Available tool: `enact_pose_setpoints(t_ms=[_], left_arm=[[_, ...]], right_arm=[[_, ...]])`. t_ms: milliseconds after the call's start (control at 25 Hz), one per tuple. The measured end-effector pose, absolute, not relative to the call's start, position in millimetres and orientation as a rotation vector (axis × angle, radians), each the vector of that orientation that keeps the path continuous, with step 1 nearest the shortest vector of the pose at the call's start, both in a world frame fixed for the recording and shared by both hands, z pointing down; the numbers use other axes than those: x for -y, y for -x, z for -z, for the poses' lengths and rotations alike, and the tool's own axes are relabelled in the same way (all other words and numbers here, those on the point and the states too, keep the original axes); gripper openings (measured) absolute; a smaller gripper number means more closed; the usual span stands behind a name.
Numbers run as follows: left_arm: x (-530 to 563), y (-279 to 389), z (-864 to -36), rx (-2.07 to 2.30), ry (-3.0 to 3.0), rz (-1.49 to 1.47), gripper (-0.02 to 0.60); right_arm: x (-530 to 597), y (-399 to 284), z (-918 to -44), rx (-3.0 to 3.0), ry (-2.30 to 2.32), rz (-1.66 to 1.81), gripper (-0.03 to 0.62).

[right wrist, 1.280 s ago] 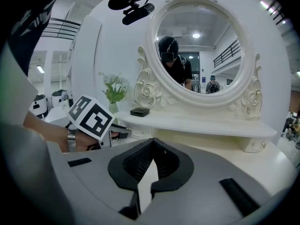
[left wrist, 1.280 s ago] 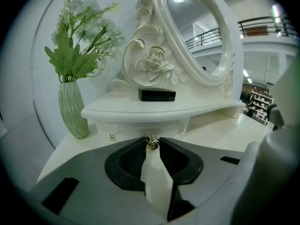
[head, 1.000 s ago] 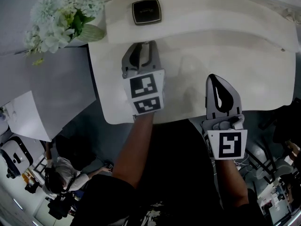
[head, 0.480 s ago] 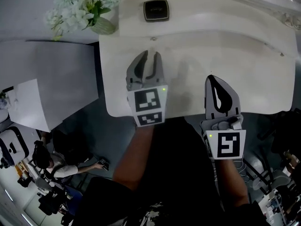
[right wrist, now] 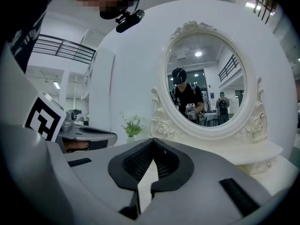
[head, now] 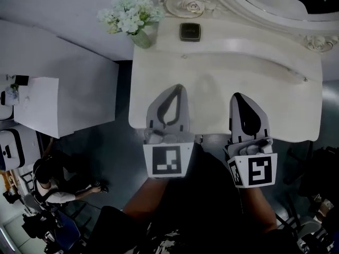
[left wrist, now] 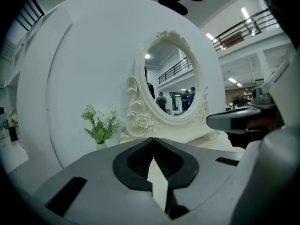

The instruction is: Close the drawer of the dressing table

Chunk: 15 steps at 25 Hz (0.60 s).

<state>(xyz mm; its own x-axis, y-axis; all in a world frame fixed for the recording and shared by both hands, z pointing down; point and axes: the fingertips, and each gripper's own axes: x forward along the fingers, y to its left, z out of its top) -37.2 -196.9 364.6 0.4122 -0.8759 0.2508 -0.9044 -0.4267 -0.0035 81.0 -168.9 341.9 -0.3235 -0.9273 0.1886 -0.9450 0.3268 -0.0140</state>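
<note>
Left gripper (head: pixel 178 88): jaws have just been closing, now together, nothing between them.
Right gripper (head: pixel 239 96): jaws together, empty.
Dressing table (head: pixel 280 105): ahead of and below both grippers; long axis runs left to right.
Nearer hand: neither; both tips hang over the near edge.
Drawer: front hidden under the top; nothing juts past the edge, so judged pushed in.
Look: cream top, carved oval mirror (left wrist: pixel 171 78) behind.

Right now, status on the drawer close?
Left gripper jaws just closed, empty; right gripper shut, empty. Both over the table front edge. No drawer sticks out; looks closed. Nothing in the way seen.
</note>
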Motion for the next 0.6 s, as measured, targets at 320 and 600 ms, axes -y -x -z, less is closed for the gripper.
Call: enact_pose_setpoints(t_ms=[320,600], left_arm=[[163,49,-284,1.660,-2.668,-0.289,0.005],[145,46,-247,1.642,-2.720,-0.186,0.005]], right_arm=[[157,-74,-271,2.562,-1.682,0.010,-0.002],[129,-97,-248,2.533,-1.740,0.048,-0.003]])
